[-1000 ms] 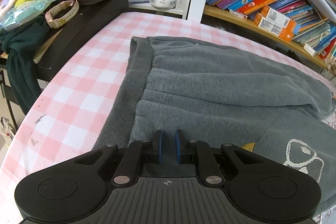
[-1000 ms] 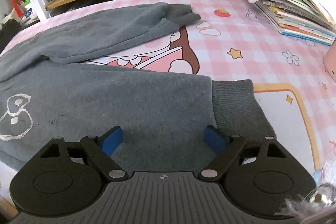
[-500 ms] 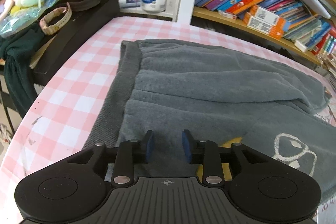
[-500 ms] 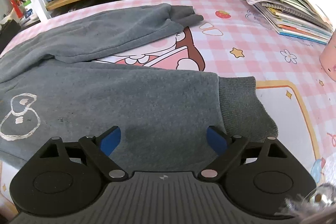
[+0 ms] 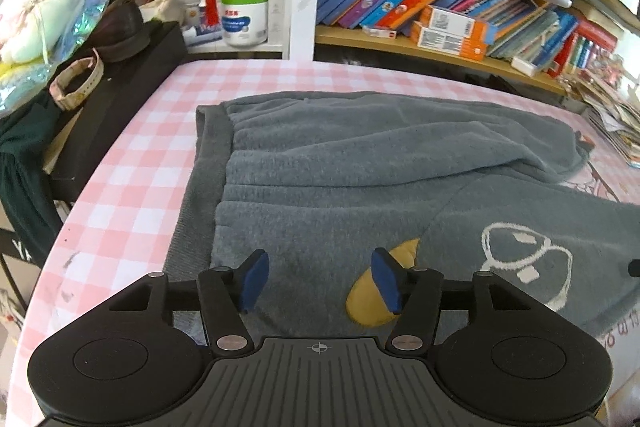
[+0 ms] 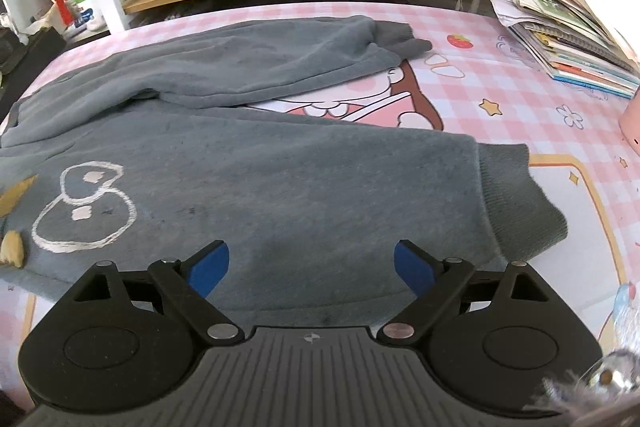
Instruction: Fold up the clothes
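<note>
Grey sweatpants [image 5: 360, 163] lie spread flat on the pink checked tablecloth [image 5: 132, 155], waistband to the left, both legs running right. They carry a white outline print [image 5: 524, 259] and a yellow patch [image 5: 380, 291]. My left gripper [image 5: 318, 281] is open and empty, just above the near hip area. In the right wrist view the pants [image 6: 280, 179] end in a ribbed cuff [image 6: 516, 199]. My right gripper [image 6: 310, 269] is wide open and empty above the near leg, left of that cuff. The far leg's cuff [image 6: 400, 37] lies near the shelf.
A bookshelf [image 5: 440, 7] with books runs along the back. A black box [image 5: 120, 87] with a watch band and bags sits at the left table edge. A stack of magazines [image 6: 560, 27] lies at the right. A pink object [image 6: 632, 123] is at the far right edge.
My left gripper has opened from nearly shut to wide and drawn back and up off the waistband area. My right gripper stayed open and pulled back slightly.
</note>
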